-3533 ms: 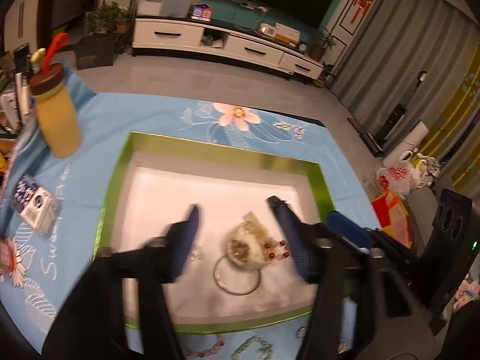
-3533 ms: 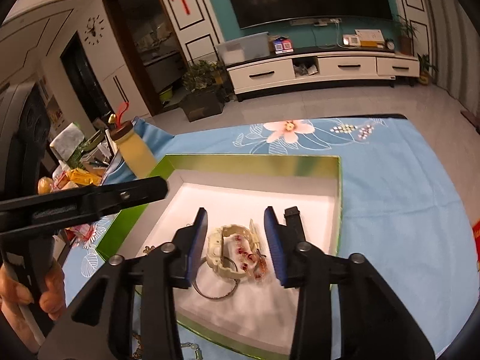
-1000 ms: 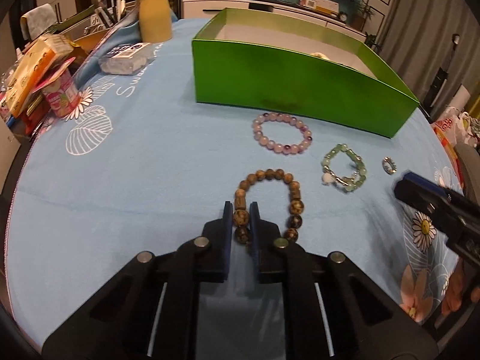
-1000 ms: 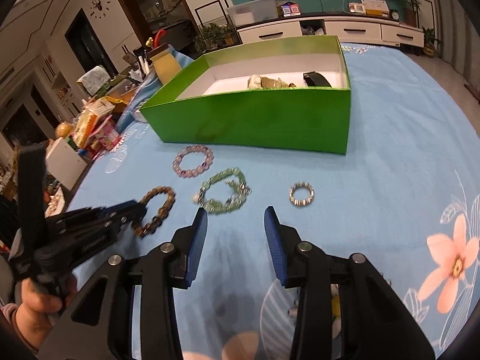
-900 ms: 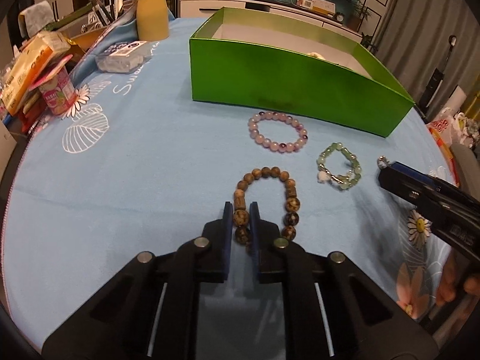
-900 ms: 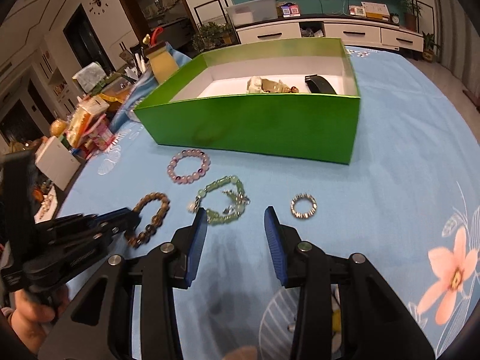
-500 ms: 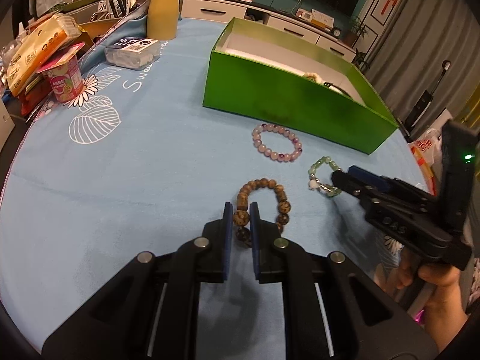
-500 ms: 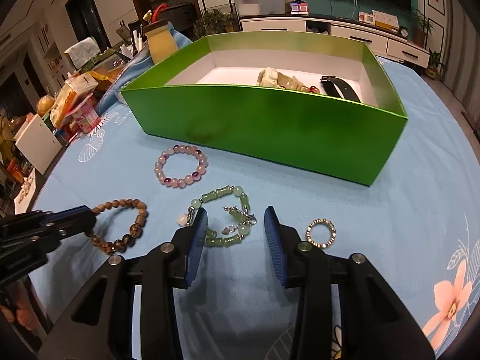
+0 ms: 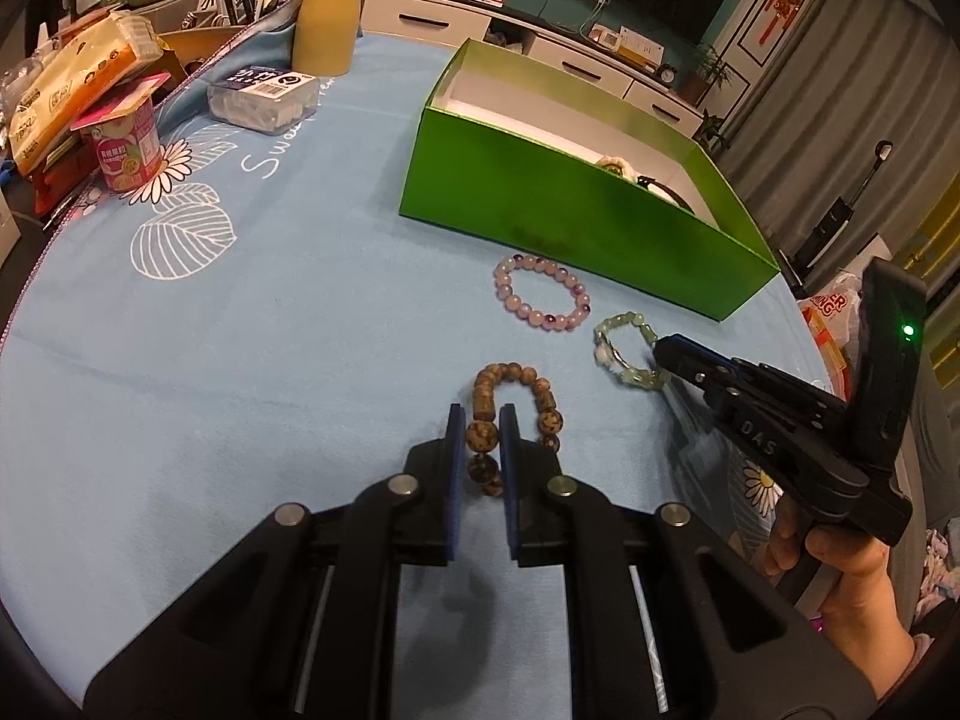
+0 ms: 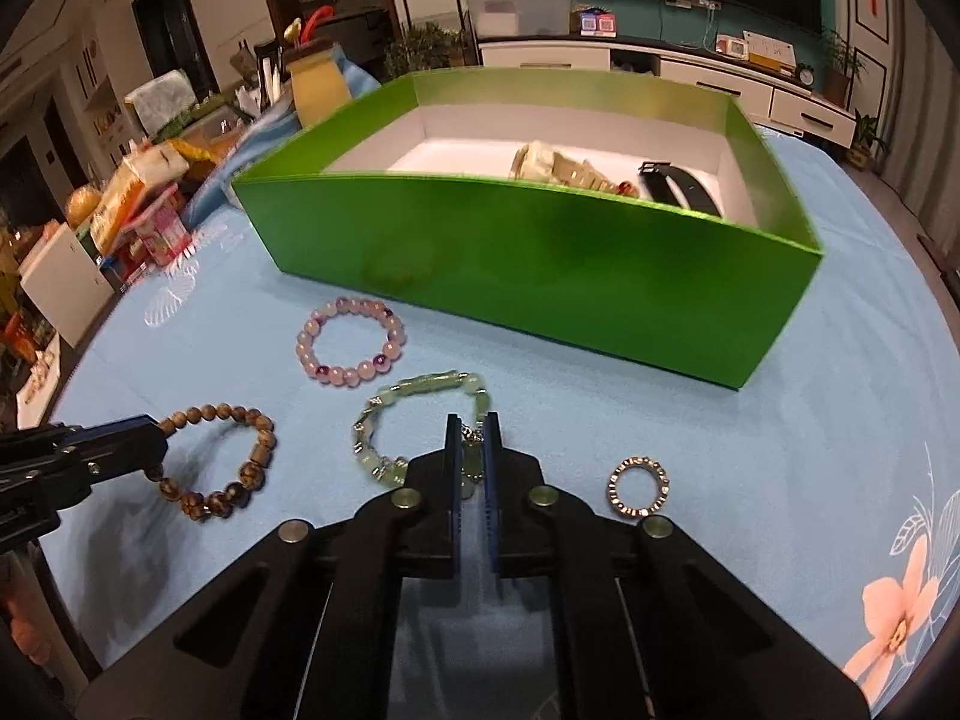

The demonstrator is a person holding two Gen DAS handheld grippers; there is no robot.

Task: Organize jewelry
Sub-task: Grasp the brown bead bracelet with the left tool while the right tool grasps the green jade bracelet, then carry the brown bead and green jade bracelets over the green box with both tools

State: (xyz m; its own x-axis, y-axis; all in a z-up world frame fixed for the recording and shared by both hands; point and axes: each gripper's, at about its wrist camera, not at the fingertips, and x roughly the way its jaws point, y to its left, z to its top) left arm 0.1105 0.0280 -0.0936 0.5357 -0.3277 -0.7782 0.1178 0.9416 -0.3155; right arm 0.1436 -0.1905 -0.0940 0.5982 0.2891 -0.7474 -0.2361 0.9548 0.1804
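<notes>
I am holding the left gripper pinched on the near side of the brown bead bracelet, its blue pads pressing a bead between them while the rest of the loop is lying on the blue tablecloth. I am holding the right gripper pressed together on the green bead bracelet, the jaws nipping its near side by the little metal clasp, with the loop resting flat on the cloth ahead of the fingers. From the left wrist view I am seeing that right gripper's tip touching the green beads, with a hand gripping its handle. The pink bead bracelet is lying free between the two held ones and the green box, near the box's front wall. A small ring is sitting just right of the right gripper. Inside the box a pale watch and a black strap are lying on the white floor.
</notes>
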